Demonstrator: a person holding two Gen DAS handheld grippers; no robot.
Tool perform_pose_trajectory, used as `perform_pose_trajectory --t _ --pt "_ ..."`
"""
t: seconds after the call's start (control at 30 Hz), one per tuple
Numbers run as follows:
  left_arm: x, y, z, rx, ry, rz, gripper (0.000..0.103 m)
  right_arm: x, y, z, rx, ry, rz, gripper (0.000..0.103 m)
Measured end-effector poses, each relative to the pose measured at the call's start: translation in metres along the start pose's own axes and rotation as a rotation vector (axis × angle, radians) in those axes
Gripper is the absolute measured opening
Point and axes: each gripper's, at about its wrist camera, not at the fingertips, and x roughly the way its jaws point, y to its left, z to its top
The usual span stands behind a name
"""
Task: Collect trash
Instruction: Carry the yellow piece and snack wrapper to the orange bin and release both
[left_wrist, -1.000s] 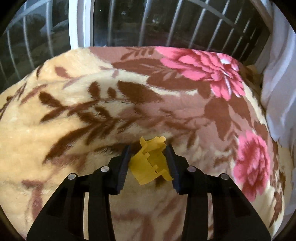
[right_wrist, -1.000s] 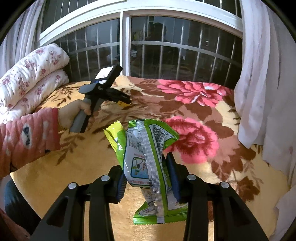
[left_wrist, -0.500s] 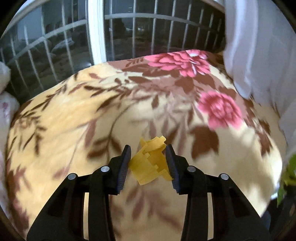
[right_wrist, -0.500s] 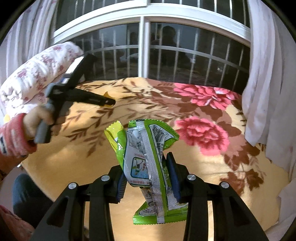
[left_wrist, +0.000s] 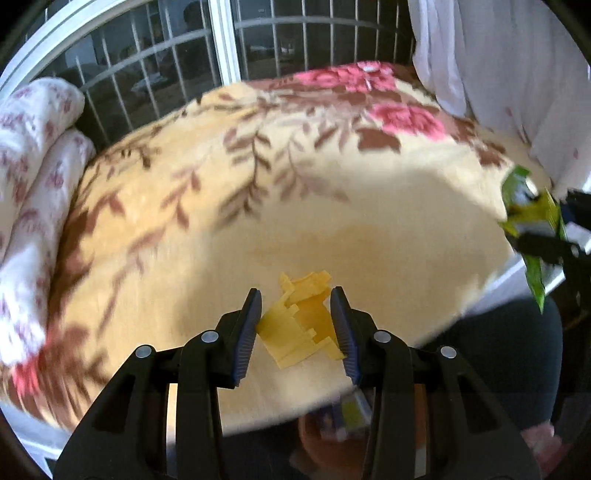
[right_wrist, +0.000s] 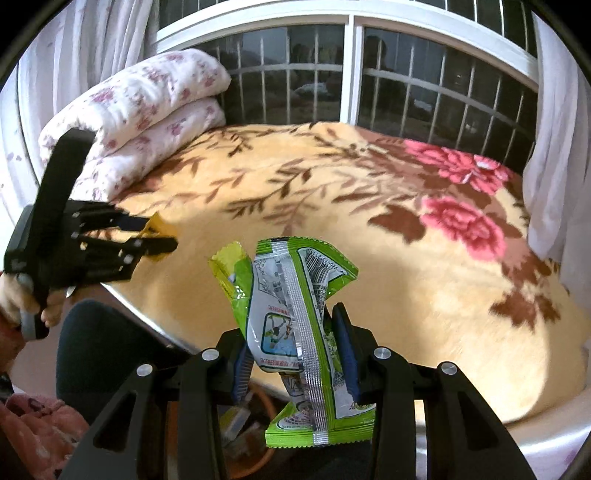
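My left gripper (left_wrist: 297, 328) is shut on a crumpled yellow paper scrap (left_wrist: 300, 320), held over the near edge of the floral blanket (left_wrist: 184, 206). My right gripper (right_wrist: 291, 347) is shut on an empty green snack wrapper (right_wrist: 295, 332), which sticks up and hangs down between the pads. The right wrist view shows the left gripper (right_wrist: 159, 236) at the left with the yellow scrap (right_wrist: 157, 226) at its tip. At the right edge of the left wrist view sits the green wrapper (left_wrist: 532, 225). Below both grippers, by the bed's edge, an orange-rimmed bin (right_wrist: 255, 428) holds some wrappers.
A folded white floral quilt (right_wrist: 140, 122) lies at the bed's far left by the barred window (right_wrist: 406, 88). White curtains (right_wrist: 554, 147) hang at the right. A person's dark-trousered leg (left_wrist: 509, 362) and pink sleeve (right_wrist: 33, 432) are near the bed's edge.
Both grippers have drawn back from the middle of the bed toward its near edge, each keeping its trash. The bin has come into view beneath them.
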Motion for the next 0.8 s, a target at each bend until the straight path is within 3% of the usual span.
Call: perform_pose_trajectory --t 0.23,0.4,0.8 --pt "-0.006 -0.028 -0.070 0.071 0.086 -0.057 0.039 0.008 0.029 -0.040 -0.007 0.077 0.050 0.040" --pt "0.004 -0.041 -0.102 0.094 0.153 -0.091 0.039 0.018 0.046 -0.065 -0.004 0.134 0.086 0.040" --pt "0.045 -0.063 -0.142 0.137 0.338 -0.163 0.039 0.063 0.072 -0.110 -0.015 0.301 0.144 0.041"
